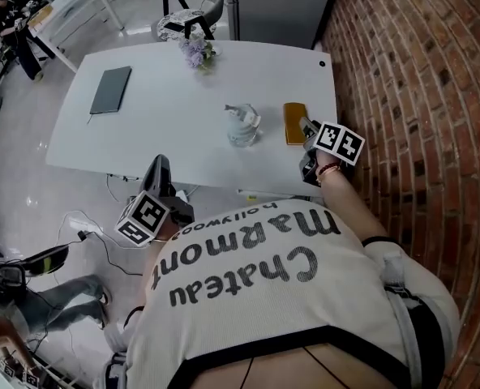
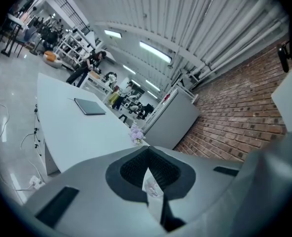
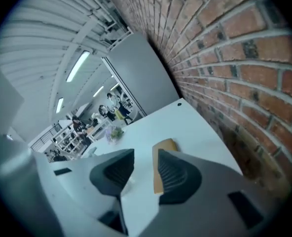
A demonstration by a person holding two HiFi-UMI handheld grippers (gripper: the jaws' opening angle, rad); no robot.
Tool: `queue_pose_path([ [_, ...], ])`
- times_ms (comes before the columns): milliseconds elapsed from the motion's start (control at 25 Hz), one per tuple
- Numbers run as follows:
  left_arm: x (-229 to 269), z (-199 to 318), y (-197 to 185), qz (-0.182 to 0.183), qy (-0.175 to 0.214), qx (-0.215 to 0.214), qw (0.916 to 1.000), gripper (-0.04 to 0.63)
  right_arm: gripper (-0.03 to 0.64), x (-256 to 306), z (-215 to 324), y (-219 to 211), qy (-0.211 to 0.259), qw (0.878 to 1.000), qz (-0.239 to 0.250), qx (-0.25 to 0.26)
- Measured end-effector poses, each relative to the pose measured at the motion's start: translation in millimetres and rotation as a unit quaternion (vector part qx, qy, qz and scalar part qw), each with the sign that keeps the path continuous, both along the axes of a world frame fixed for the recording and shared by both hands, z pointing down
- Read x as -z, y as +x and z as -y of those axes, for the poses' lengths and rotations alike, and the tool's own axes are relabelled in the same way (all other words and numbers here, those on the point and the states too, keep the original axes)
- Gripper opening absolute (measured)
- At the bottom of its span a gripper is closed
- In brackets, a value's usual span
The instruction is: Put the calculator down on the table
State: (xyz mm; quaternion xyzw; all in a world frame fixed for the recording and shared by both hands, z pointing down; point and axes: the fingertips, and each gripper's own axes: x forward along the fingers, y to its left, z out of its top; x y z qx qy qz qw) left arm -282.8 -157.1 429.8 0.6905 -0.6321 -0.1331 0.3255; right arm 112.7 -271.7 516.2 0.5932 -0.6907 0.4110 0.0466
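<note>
The calculator [image 1: 295, 123], a flat orange-yellow slab, lies on the white table [image 1: 167, 136] close to its right edge. My right gripper [image 1: 309, 130] hovers just right of and above it, jaws apart with nothing between them. In the right gripper view the calculator [image 3: 166, 145] shows on the tabletop past the gap of the right gripper [image 3: 146, 154]. My left gripper [image 1: 159, 167] hangs in front of the table's near edge, low on the left. In its own view the left gripper [image 2: 147, 152] has its pads touching at the tips and holds nothing.
A clear crumpled container [image 1: 242, 125] stands left of the calculator. A dark notebook [image 1: 111, 89] lies far left, and a small bunch of purple flowers [image 1: 198, 53] stands at the back. A brick wall [image 1: 418, 96] runs along the right. Cables [image 1: 86, 225] trail on the floor.
</note>
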Motion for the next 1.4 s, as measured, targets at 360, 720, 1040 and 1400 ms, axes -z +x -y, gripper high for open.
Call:
queue_pose_path([
  [360,7.6,-4.3,18.2,0.003,0.021,-0.067,0.9976,0.003,0.114,65.4,-37.6,-19.0,0.098,0.987,0.123,-0.024],
  [720,18.3,-19.3,49.5,-0.012,0.041,-0.102,0.9938,0.003,0.049,133.2,-79.2,-39.0,0.196,0.964,0.180,-0.001],
  [1040,50.8,-50.1,98.4,0.050,0.092,-0.145,0.9839,0.003,0.001,172.8,-123.3,-37.9,0.259,0.944,0.201,0.027],
  [1400,44.3,-117.1,139.5,0.089,0.081,-0.153,0.9808,0.003,0.003,180.2,-197.6,-24.3,0.290,0.952,0.040,0.088],
])
